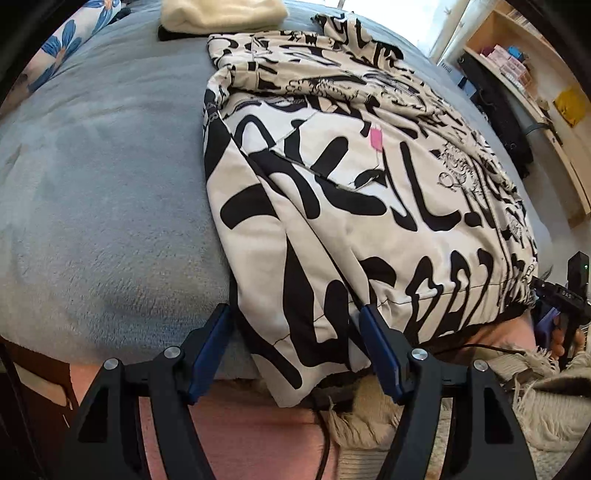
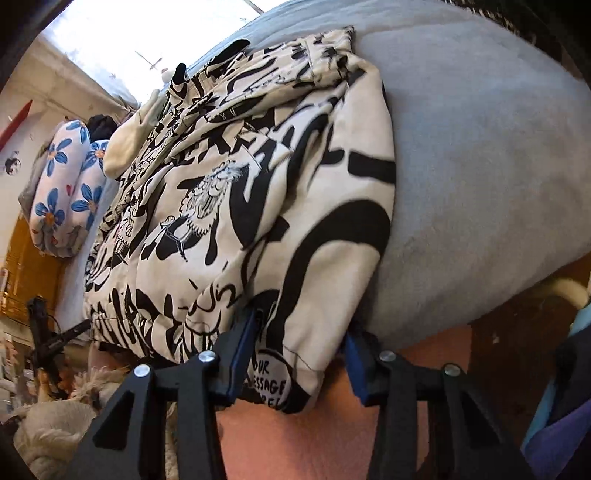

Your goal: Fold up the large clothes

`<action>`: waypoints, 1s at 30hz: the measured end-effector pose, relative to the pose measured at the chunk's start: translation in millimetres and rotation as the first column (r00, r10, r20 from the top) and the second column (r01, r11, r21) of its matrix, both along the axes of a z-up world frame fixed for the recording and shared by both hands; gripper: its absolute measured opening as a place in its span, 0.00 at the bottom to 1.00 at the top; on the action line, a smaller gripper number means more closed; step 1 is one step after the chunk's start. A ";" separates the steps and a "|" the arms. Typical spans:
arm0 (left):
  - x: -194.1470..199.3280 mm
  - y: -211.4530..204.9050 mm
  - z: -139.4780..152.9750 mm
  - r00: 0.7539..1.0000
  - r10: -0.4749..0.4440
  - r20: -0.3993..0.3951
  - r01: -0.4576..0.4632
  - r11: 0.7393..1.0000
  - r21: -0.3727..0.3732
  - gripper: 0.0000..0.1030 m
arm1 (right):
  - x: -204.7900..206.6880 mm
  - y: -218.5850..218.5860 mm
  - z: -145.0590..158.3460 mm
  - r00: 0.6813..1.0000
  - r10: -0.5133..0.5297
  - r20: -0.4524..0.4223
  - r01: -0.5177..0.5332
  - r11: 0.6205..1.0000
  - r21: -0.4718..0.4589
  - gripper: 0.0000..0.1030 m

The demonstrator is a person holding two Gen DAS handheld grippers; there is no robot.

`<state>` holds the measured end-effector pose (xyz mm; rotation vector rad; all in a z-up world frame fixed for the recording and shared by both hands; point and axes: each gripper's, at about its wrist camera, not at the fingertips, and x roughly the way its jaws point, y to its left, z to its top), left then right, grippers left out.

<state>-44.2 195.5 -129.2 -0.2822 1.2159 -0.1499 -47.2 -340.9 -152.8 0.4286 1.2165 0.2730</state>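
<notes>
A black-and-cream printed jacket (image 1: pixel 362 192) is lying partly folded on a grey blanket (image 1: pixel 103 192), hem overhanging; left gripper (image 1: pixel 295 343) and right gripper (image 2: pixel 299 354) are straddling hem corners, jaws apart, ideally closing evenly before lifting

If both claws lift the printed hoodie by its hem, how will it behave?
The printed hoodie will probably sag between grip points; its hem already droops over the bed's edge. Its thick, puffy folds suggest some weight. It will likely drag rather than slide on the fuzzy grey blanket.

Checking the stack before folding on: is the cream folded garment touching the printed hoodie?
Cannot tell. In the left wrist view the cream garment lies beside the hoodie near the frame's edge, without a plain gap or contact.
</notes>
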 end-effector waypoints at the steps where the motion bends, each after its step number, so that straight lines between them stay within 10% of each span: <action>1: 0.8 0.8 -1.4 1.000 0.003 -0.004 -0.003 1.000 -0.004 0.69 | -0.3 0.4 -1.4 1.000 0.001 0.001 -0.001 1.000 0.005 0.43; 4: 3.4 1.3 -4.2 1.000 0.009 -0.017 -0.010 1.000 -0.020 0.70 | -0.3 3.6 -2.3 1.000 0.008 0.010 -0.008 1.000 -0.009 0.43; 8: 3.7 -11.8 7.0 0.999 -0.038 0.036 0.038 0.999 -0.015 0.26 | -2.1 15.7 7.7 0.998 0.050 0.047 -0.047 0.996 -0.074 0.22; 13: 12.3 -12.2 36.5 0.993 0.006 0.114 0.008 0.992 -0.125 0.07 | 1.9 29.5 40.3 0.986 0.110 0.127 -0.093 0.987 -0.132 0.14; 18: 32.8 0.7 64.2 0.973 0.150 0.173 -0.080 0.932 -0.353 0.04 | 20.2 27.1 84.3 0.966 0.103 0.237 -0.088 0.994 -0.071 0.11; 30: 136.3 23.5 137.4 0.890 0.364 0.273 -0.220 0.870 -0.442 0.04 | 150.2 18.5 178.1 0.915 -0.039 0.401 0.001 0.996 0.095 0.10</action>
